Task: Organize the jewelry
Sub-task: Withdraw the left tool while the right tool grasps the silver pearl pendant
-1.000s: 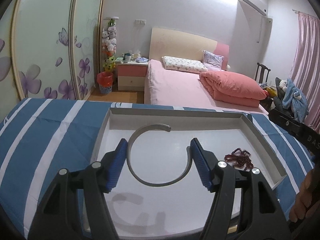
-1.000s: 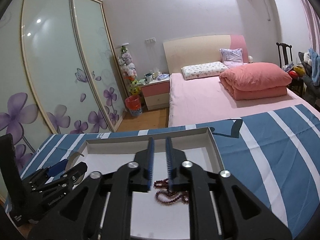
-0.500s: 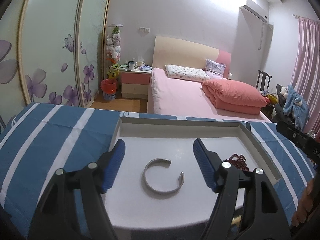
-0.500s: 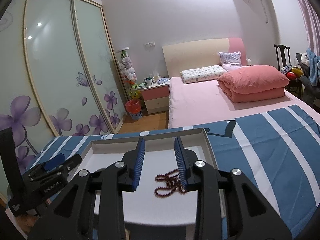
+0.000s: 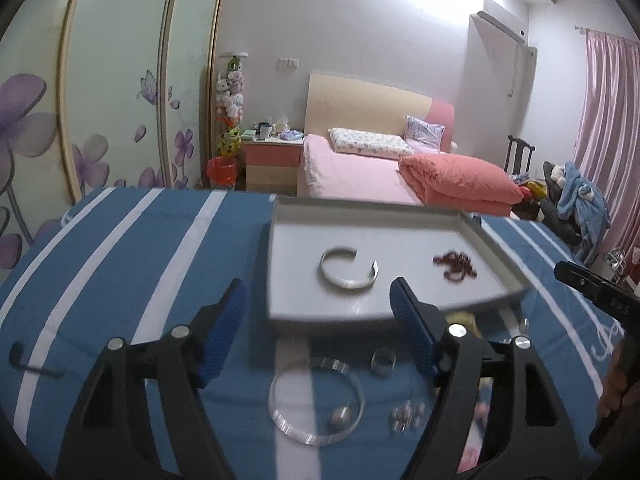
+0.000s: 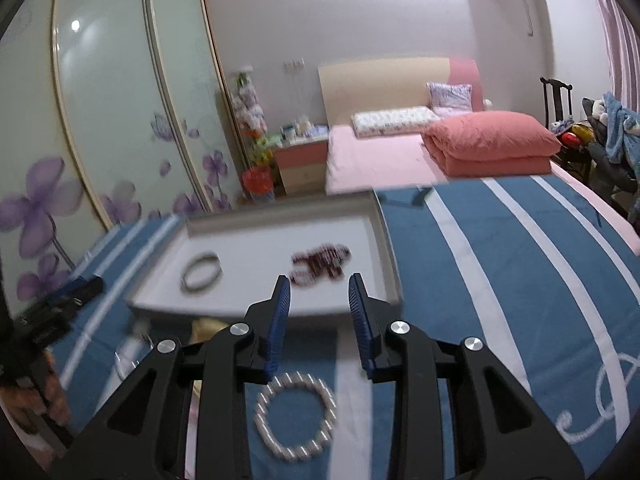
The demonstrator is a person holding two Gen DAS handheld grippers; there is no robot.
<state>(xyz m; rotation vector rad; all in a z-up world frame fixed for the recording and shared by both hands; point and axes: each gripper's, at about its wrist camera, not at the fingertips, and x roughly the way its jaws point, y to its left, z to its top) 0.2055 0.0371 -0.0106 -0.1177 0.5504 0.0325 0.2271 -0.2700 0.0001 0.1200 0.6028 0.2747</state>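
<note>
Two pieces sit in the white tray: a silver open cuff bangle left of centre and a bunched dark red bead string to its right, apart from each other and from the tray walls. The right wrist view confirms both.

Left on the blue striped cloth surface, in front of the tray's near edge:
- clear bangle, just beyond the left gripper
- small clear ring-like band beside it
- two small sparkly bits, one inside the clear bangle and one right of it; blurred, probably earrings or charms, can't confirm
- pearl bracelet directly under the right gripper
- something yellowish under the tray's front lip; too hidden to identify

Jaws: the left jaws are wide and opening further, nothing between them. The right jaws are partly apart, empty, with the pearl bracelet lying below the gap, not touched.

Estimate: under halfway done. At least four or five loose items are not yet in the tray. Likely next picks are the clear bangle for the left and the pearl bracelet for the right.
</note>
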